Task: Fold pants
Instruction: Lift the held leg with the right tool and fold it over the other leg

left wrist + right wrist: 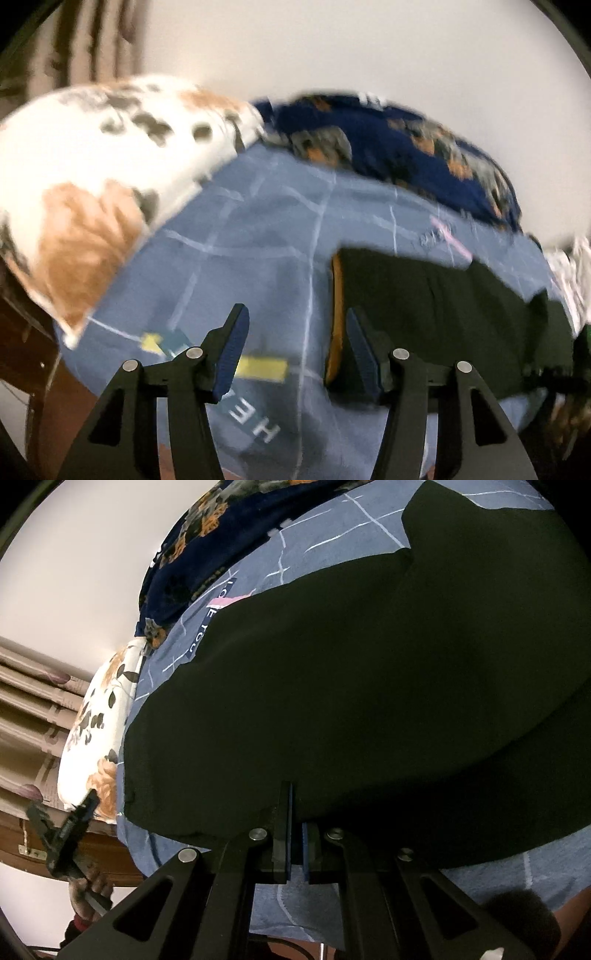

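Gripping pants (332, 701) edge — right tongs (296, 834) clenched | left tongs (295, 350) released — empty

From my left wrist view, the pants (443, 306) lie on the bedsheet (258, 229), to the right of my left gripper (295, 350), its right finger just beside their near edge. A pillow (92, 184) sits on the sheet to the far left, a blanket (388, 147) behind the pants. My right gripper (295, 849) sits at the pants' near edge.
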The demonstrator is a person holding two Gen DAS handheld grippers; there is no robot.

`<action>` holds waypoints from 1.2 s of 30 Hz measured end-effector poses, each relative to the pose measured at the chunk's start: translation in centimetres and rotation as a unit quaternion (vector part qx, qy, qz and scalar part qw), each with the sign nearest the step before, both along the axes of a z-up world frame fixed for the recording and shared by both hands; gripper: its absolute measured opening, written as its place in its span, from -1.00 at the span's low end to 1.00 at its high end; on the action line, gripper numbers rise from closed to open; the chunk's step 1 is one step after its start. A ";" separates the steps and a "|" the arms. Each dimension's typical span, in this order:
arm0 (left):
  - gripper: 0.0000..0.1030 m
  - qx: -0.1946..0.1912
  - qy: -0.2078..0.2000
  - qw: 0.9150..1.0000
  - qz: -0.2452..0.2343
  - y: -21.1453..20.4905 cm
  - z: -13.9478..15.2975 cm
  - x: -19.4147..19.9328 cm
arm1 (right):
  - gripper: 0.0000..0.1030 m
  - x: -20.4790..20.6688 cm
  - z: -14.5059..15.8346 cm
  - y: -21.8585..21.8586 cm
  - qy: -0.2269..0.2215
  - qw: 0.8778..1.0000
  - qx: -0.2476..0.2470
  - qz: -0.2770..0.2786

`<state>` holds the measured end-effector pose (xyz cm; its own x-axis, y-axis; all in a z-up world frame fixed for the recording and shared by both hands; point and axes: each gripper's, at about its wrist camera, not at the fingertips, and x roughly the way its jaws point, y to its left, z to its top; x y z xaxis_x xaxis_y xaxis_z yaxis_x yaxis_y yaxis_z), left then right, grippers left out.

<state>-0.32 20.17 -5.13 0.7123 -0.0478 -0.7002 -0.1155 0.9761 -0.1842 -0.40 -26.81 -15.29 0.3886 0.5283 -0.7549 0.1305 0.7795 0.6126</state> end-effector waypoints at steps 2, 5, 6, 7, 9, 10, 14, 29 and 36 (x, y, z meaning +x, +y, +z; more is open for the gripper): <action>0.08 -0.023 -0.014 0.999 -0.024 -0.8 1.1 0.2 | -0.91 0.0 0.0 0.0 0.000 1.000 0.002 -0.002; 0.09 -0.036 -0.005 0.994 -0.103 -4.9 1.4 0.9 | -0.91 -0.2 -0.1 0.2 -0.001 1.000 0.006 -0.004; 0.08 -0.038 0.002 0.990 -0.134 -6.7 1.1 1.1 | -0.91 -0.2 -0.1 0.2 -0.002 1.000 0.008 -0.004; 0.09 -0.037 0.013 0.985 -0.170 -8.8 0.5 1.3 | -0.91 -0.3 -0.1 0.3 -0.003 1.000 0.011 -0.006; 0.09 -0.018 0.040 0.972 -0.231 -13.1 -1.1 1.9 | -0.90 -0.3 -0.2 0.3 -0.004 1.000 0.015 -0.009; 0.09 0.000 0.054 0.966 -0.252 -14.9 -2.2 2.1 | -0.90 -0.3 -0.2 0.3 -0.004 1.000 0.017 -0.009; 0.09 0.001 0.108 0.958 -0.265 -17.1 -6.2 3.4 | -0.85 -0.7 -0.4 0.2 -0.007 0.999 0.038 -0.008; 0.08 -0.003 0.136 0.960 -0.247 -16.3 -7.9 3.1 | -0.76 1.0 -0.4 -16.1 -0.066 0.982 0.122 -0.131; 0.08 -0.003 0.140 0.960 -0.242 -16.3 -8.0 3.2 | -0.76 2.2 -2.9 -29.2 -0.078 0.947 0.128 -0.285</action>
